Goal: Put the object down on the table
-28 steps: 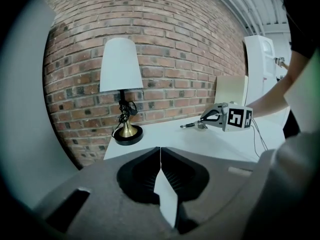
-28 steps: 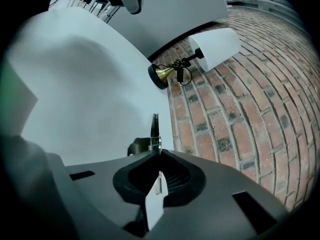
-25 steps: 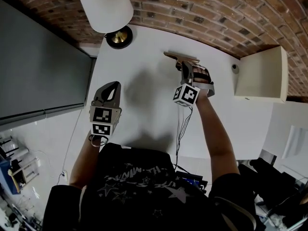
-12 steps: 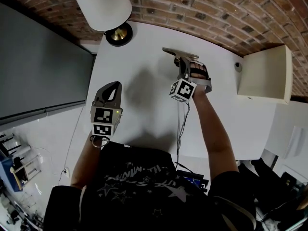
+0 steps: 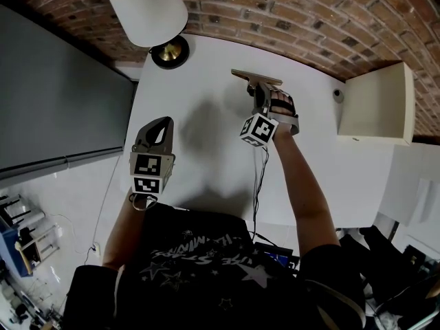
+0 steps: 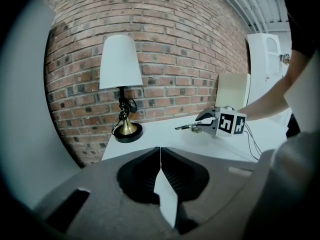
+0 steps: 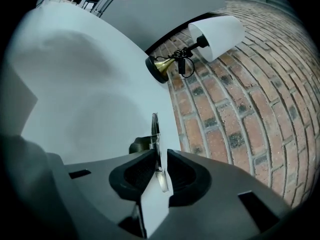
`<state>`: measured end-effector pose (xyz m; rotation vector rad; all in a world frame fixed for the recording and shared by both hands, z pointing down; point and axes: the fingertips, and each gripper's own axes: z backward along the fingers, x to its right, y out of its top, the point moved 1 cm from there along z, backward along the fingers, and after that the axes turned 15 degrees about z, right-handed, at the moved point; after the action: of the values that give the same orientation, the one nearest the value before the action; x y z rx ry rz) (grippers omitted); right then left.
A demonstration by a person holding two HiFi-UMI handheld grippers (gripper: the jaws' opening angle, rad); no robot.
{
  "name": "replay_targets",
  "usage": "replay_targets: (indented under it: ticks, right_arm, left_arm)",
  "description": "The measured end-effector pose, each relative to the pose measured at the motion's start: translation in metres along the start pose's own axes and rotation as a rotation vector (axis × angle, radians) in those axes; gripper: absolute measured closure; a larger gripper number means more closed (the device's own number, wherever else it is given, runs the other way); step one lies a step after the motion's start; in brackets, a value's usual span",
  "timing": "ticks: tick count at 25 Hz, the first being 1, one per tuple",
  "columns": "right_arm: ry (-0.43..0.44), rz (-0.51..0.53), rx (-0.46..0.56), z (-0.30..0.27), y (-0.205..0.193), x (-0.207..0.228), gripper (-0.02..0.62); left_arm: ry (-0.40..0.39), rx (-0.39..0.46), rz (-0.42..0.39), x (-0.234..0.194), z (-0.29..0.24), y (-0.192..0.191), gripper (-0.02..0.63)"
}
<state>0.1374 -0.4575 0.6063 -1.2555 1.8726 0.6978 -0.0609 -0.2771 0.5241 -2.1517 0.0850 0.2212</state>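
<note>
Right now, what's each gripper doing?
Left gripper: jaws shut, empty.
Right gripper: jaws opening, thin board between them, not pinched.

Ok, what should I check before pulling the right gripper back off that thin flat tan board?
1. Right gripper jaws opening, thin flat tan board between them: ok.
2. Board fully down on the white table: cannot tell.
3. Left gripper shut, empty, well apart from the board: ok.
4. Brass-based lamp with white shade clear of the board: ok.
</note>
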Motion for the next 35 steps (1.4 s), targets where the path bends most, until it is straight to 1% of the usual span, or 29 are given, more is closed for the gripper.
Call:
replay_targets:
  ticks: [3,7,11,14,16,20,22,23,25,29,32,35]
  right_arm:
    - [0.015,-0.018,-0.011,0.007,-0.002,0.0,0.485]
    - [0.01,-0.045,-0.027,0.024,-0.005,0.003,0.476]
    - [-0.007,-0.118,-0.047,0.047,-0.005,0.009,0.477]
    - [-0.035,-0.182,-0.061,0.069,-0.003,0.017,0.493]
    - [-0.059,-0.228,-0.072,0.084,0.0,0.023,0.517]
    - [-0.109,-0.315,-0.097,0.117,0.008,0.033,0.547]
    - [-0.139,-0.357,-0.111,0.134,0.011,0.038,0.582]
    - [-0.15,-0.384,-0.117,0.142,0.013,0.039,0.591]
    - [-0.163,-0.437,-0.125,0.159,0.016,0.041,0.592]
    - [-0.198,-0.53,-0.123,0.196,0.03,0.042,0.594]
    - [-0.218,-0.597,-0.117,0.22,0.044,0.038,0.594]
    - [-0.232,-0.641,-0.136,0.241,0.058,0.029,0.594]
  left_arm:
    - [-0.006,0.01,0.001,0.0,0.003,0.004,0.586]
    - [-0.037,0.032,-0.018,0.005,0.009,0.012,0.586]
    - [-0.07,0.058,-0.038,0.007,0.019,0.023,0.586]
    - [-0.102,0.077,-0.05,0.011,0.031,0.028,0.586]
    - [-0.123,0.081,-0.062,0.013,0.039,0.029,0.586]
    - [-0.166,0.081,-0.056,0.014,0.057,0.027,0.586]
    - [-0.192,0.085,-0.081,0.016,0.065,0.026,0.586]
    - [-0.207,0.088,-0.097,0.017,0.068,0.027,0.586]
    - [-0.238,0.095,-0.117,0.018,0.075,0.029,0.586]
    - [-0.284,0.109,-0.116,0.018,0.094,0.029,0.586]
    - [-0.326,0.116,-0.131,0.019,0.11,0.024,0.586]
    - [-0.366,0.117,-0.15,0.014,0.123,0.016,0.586]
